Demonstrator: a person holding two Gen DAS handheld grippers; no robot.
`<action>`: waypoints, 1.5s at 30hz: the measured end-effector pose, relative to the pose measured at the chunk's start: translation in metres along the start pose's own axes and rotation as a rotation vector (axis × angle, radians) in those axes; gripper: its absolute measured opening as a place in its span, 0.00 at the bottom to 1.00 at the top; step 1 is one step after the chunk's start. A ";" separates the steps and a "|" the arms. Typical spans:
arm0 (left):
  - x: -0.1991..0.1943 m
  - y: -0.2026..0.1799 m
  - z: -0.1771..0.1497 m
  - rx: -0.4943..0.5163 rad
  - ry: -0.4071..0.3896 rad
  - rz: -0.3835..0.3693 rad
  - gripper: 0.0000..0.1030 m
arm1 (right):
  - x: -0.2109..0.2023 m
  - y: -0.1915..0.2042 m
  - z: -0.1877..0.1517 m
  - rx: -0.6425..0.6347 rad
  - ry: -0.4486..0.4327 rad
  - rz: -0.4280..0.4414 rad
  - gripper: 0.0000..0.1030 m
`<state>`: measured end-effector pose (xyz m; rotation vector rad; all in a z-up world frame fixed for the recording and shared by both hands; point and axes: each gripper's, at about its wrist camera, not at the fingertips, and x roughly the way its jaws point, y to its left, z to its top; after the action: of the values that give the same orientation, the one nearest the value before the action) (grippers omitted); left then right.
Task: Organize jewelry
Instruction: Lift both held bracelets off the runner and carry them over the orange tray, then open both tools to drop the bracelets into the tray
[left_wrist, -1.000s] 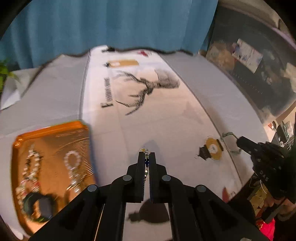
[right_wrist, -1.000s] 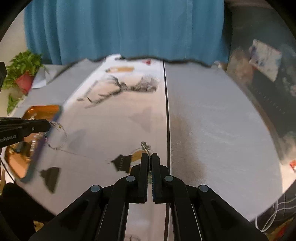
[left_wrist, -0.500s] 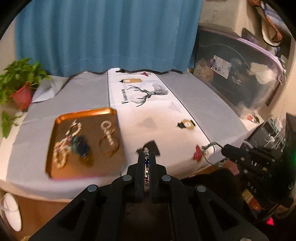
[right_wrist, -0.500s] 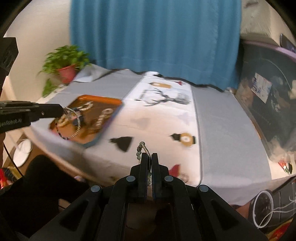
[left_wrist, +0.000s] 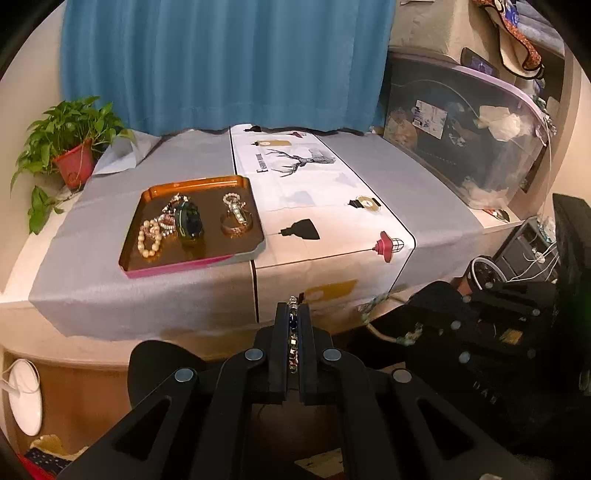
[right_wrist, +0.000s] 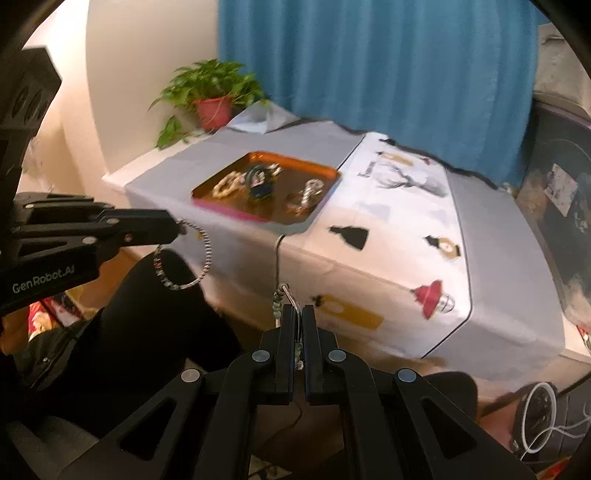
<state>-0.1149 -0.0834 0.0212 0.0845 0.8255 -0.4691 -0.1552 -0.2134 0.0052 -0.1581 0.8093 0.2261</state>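
Note:
My left gripper (left_wrist: 293, 310) is shut on a beaded bracelet (left_wrist: 293, 332) that runs between its jaws; in the right wrist view the bracelet (right_wrist: 184, 258) hangs as a loop from the left gripper (right_wrist: 177, 229). My right gripper (right_wrist: 298, 312) is shut on a green-beaded bracelet (right_wrist: 281, 299), also seen in the left wrist view (left_wrist: 373, 306). Both grippers are held in front of and below the table edge. An orange tray (left_wrist: 147, 194) on the grey cloth holds several bracelets, among them a pearl one (left_wrist: 149, 240) and a dark bangle (left_wrist: 189, 223).
A white printed runner (left_wrist: 325, 206) crosses the table to the right of the tray. A potted plant (left_wrist: 72, 158) stands at the far left corner. A blue curtain (left_wrist: 221, 62) hangs behind. A clear storage bin (left_wrist: 465, 133) stands on the right. The person's dark-clothed legs (right_wrist: 147, 332) are below.
Both grippers have pulled back from above the table surface to in front of and below its edge, each still holding its bracelet. The whole table and tray have come into view.

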 end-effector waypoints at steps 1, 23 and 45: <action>-0.001 0.001 -0.002 -0.002 0.001 -0.003 0.01 | 0.001 0.003 -0.002 -0.005 0.008 0.005 0.03; 0.017 0.073 0.032 -0.109 -0.019 0.015 0.01 | 0.047 -0.006 0.045 -0.027 0.047 -0.043 0.03; 0.140 0.196 0.160 -0.149 -0.055 0.115 0.02 | 0.219 -0.019 0.205 -0.015 -0.012 0.035 0.04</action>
<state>0.1622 0.0002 0.0080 -0.0186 0.7949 -0.2992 0.1389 -0.1553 -0.0140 -0.1569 0.7988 0.2658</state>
